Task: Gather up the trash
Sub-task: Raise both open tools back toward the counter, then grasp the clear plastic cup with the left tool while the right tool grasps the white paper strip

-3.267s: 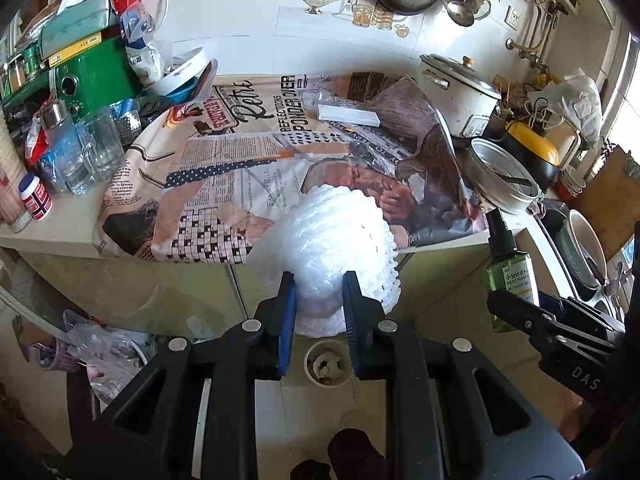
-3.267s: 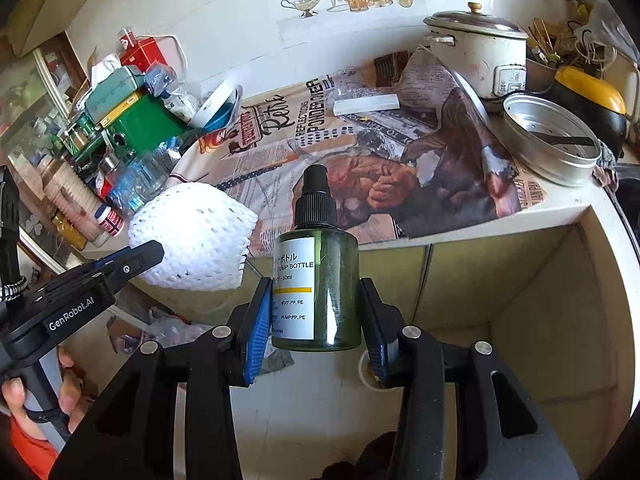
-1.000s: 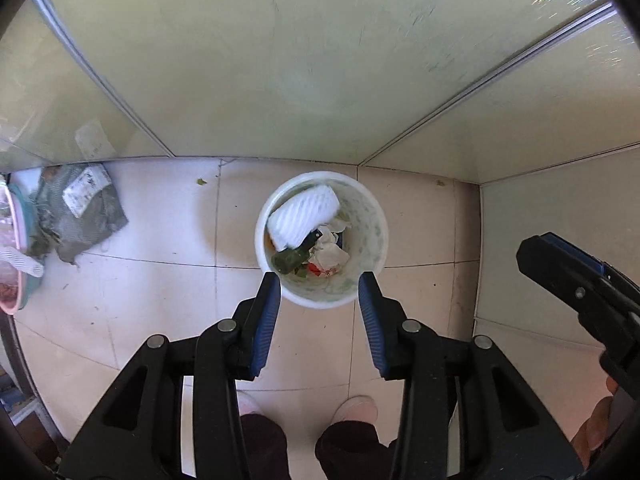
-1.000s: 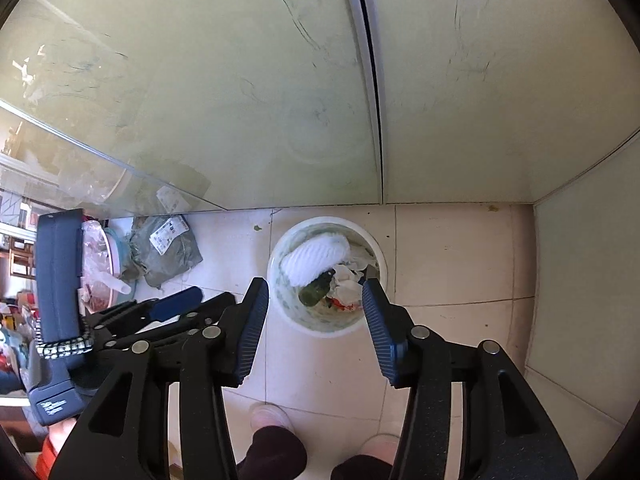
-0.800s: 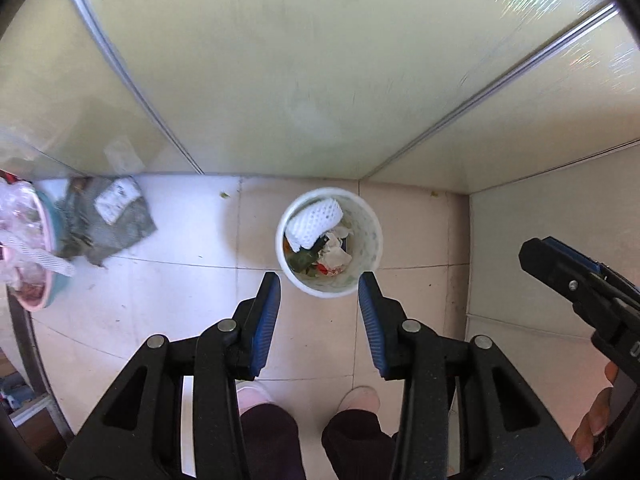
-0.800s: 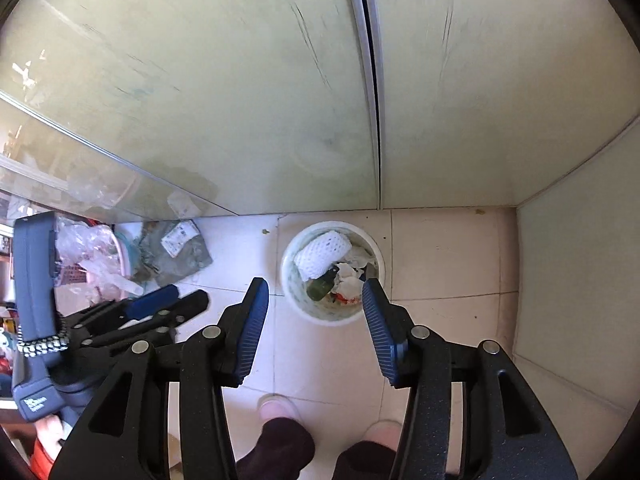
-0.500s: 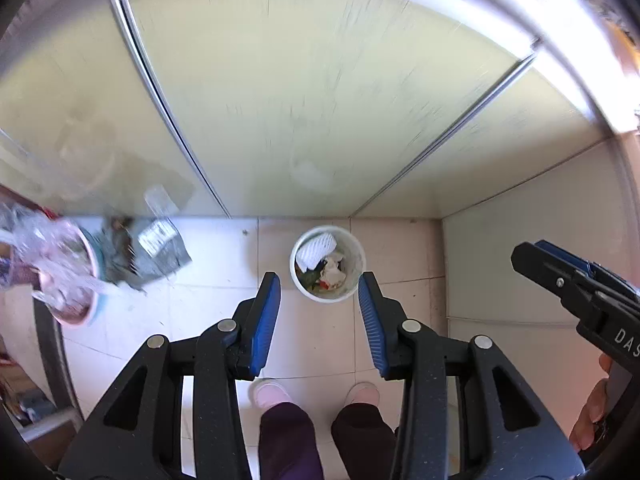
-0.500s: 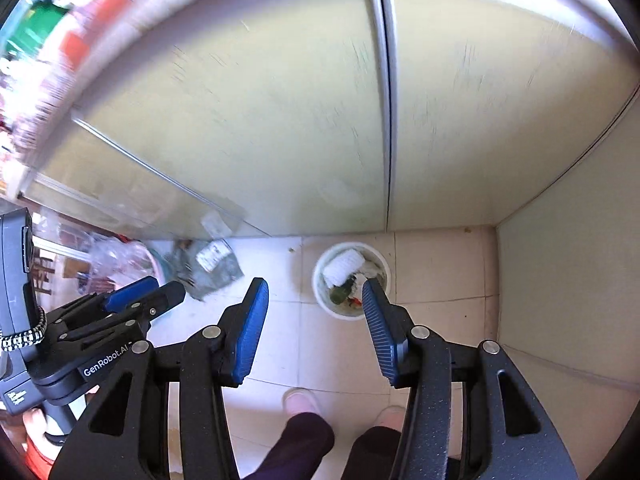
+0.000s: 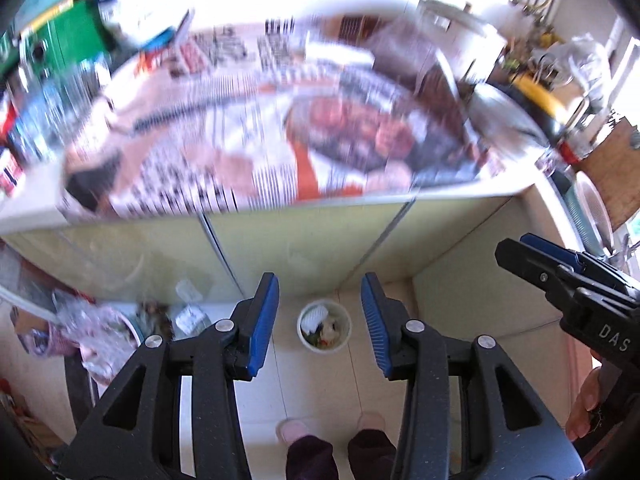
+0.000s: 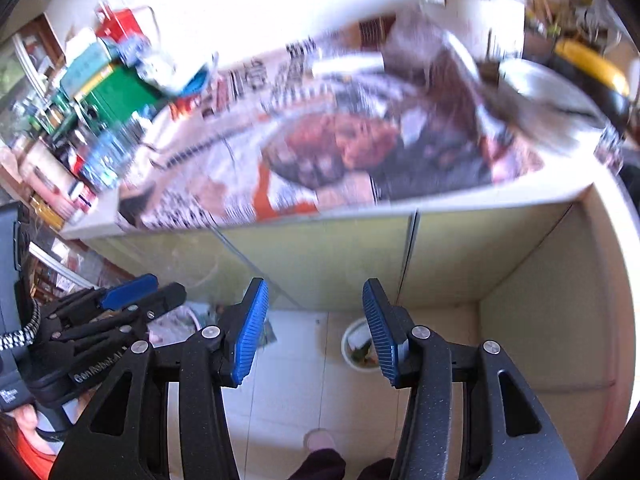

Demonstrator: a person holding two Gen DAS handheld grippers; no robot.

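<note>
Counter [image 9: 460, 196] seen across the far half of both views, blurred; covered by a printed newspaper sheet [image 9: 248, 136]. Pale green cabinet doors [image 9: 304, 240] below its front edge.

Far left on the counter: a green box [image 9: 68, 40] amid cluttered jars and packets, detail not readable. Far right: a white rice cooker [image 10: 472, 4], a metal basin [image 10: 552, 92] just beside it, and a yellow-lidded pot [image 10: 588, 64] further right.

Tiled floor [image 9: 312, 384] below, near the cabinet base. White trash bin [image 9: 324, 326] stands on it, framed between the left fingers in the left wrist view; partly hidden behind the right finger in the right wrist view. Trash is seen inside: a white foam net [image 9: 316, 314] at the far left of the bin, mixed scraps beside it.

Left hand-held gripper [image 9: 320, 322]: jaws apart and opening, nothing between them. Right hand-held gripper [image 10: 314, 330]: jaws apart, nothing held. Each is visible at the edge of the other's view.

Pink slippers [image 9: 294, 430] and dark trouser legs at the near edge.
</note>
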